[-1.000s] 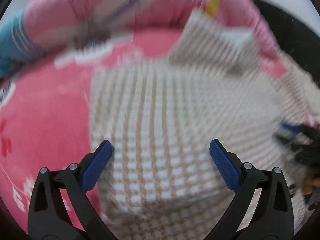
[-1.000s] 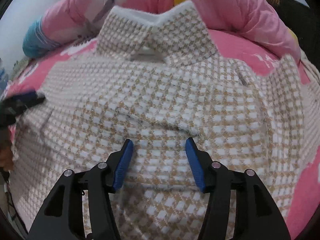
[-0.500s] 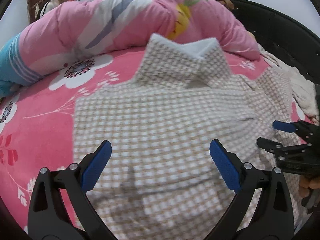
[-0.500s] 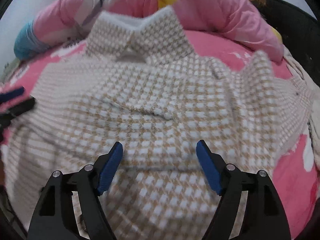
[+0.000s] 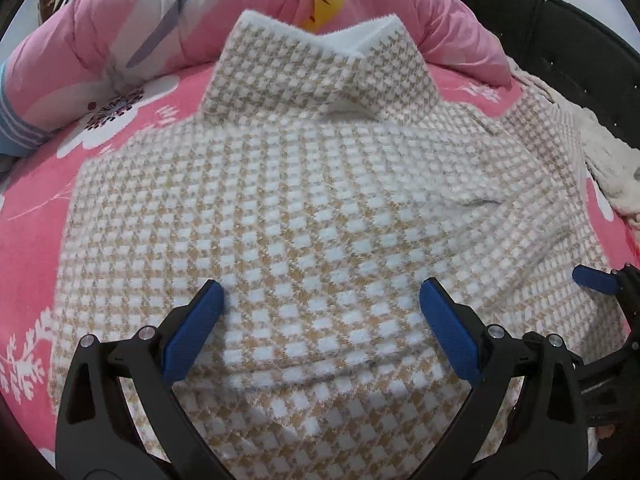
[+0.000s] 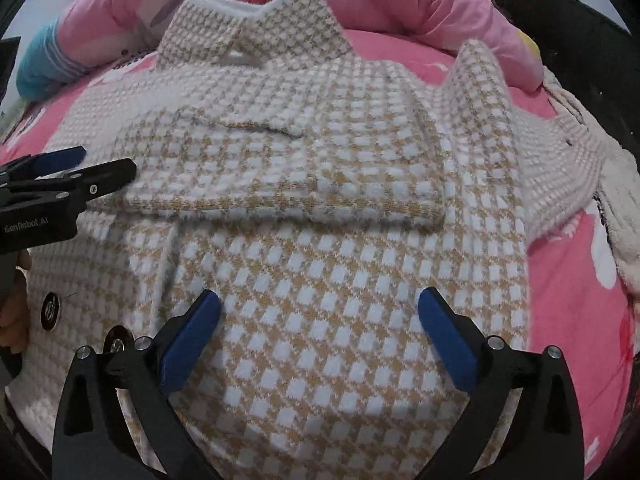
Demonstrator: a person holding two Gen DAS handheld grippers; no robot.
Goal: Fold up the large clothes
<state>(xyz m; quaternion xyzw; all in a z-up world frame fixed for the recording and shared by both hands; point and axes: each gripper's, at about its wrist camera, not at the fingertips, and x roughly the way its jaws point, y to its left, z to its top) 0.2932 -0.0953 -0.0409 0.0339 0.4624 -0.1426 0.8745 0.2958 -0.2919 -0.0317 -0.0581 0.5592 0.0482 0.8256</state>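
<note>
A tan-and-white houndstooth coat [image 5: 320, 208] [image 6: 340, 264] lies spread on the pink bed, its collar [image 5: 320, 64] toward the quilt. One sleeve [image 6: 288, 168] lies folded across the coat's body. My left gripper [image 5: 320, 300] hovers over the coat's lower half, open, with only flat cloth below it. My right gripper [image 6: 320, 312] hangs above the coat too, its jaws opening wide, nothing pinched between them. The left gripper [image 6: 56, 172] shows at the left edge of the right wrist view. A blue pad of the right gripper [image 5: 596, 280] shows at the right edge of the left wrist view.
A rolled pink quilt [image 5: 120, 40] [image 6: 420, 4] lies behind the collar. The pink floral bedsheet [image 5: 36, 216] [image 6: 572, 292] surrounds the coat. A cream fleecy garment [image 5: 608, 160] [image 6: 616, 200] sits at the right, by the black headboard [image 5: 560, 40]. Coat buttons [image 6: 51, 307] lie lower left.
The right gripper's jaws have spread from half apart to wide. Both grippers have drawn back along the coat, so more of it and the folded sleeve shows. The left gripper stayed open.
</note>
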